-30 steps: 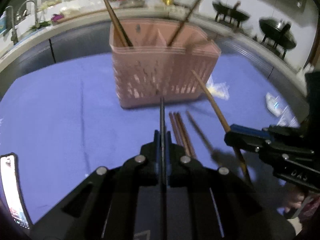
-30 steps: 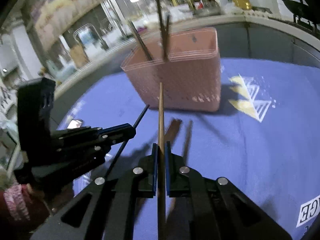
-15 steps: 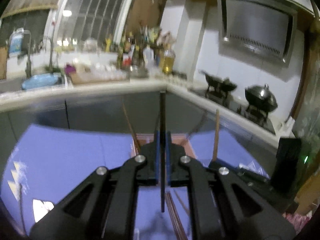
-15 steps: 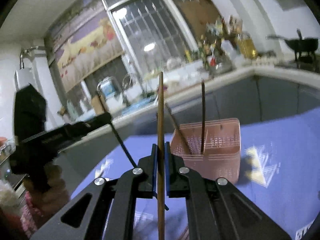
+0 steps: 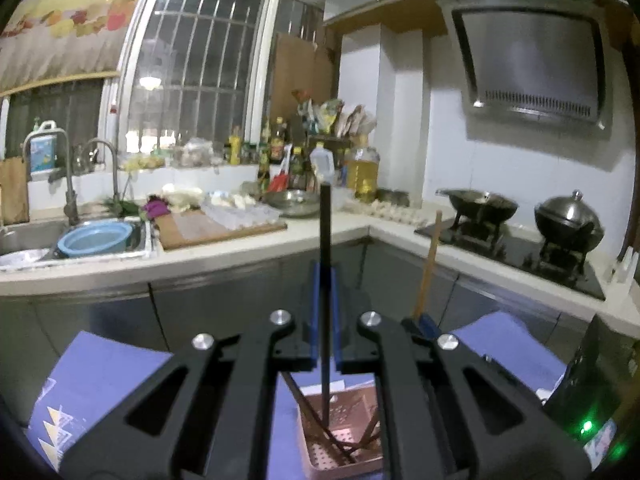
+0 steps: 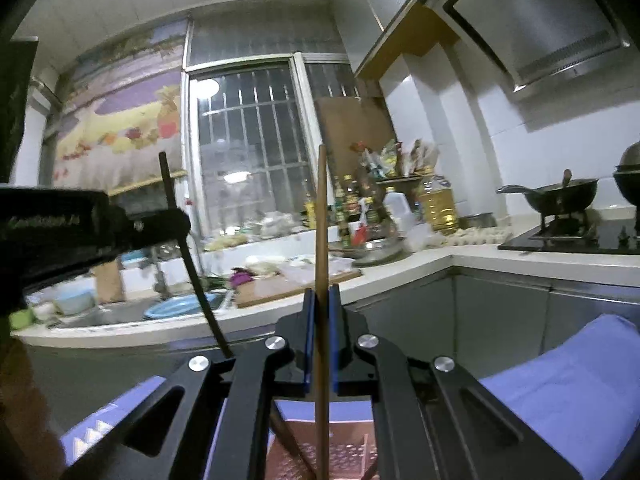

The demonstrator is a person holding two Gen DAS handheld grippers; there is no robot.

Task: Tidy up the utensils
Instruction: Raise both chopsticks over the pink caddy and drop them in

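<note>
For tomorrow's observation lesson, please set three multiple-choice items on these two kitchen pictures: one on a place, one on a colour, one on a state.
1. Where is the pink basket?
A. in the sink
B. below both hand-held grippers, on the blue cloth
C. on the stove

2. What colour is the chopstick in the left hand-held gripper?
A. black
B. white
C. red

3. How does the right hand-held gripper stand?
A. wide open, empty
B. shut on a spoon
C. shut on a wooden chopstick

Answers:
1 B, both views show the basket low in the picture, under the jaws.
2 A, the stick between the blue pads is dark black.
3 C, the pads pinch the upright tan stick.
</note>
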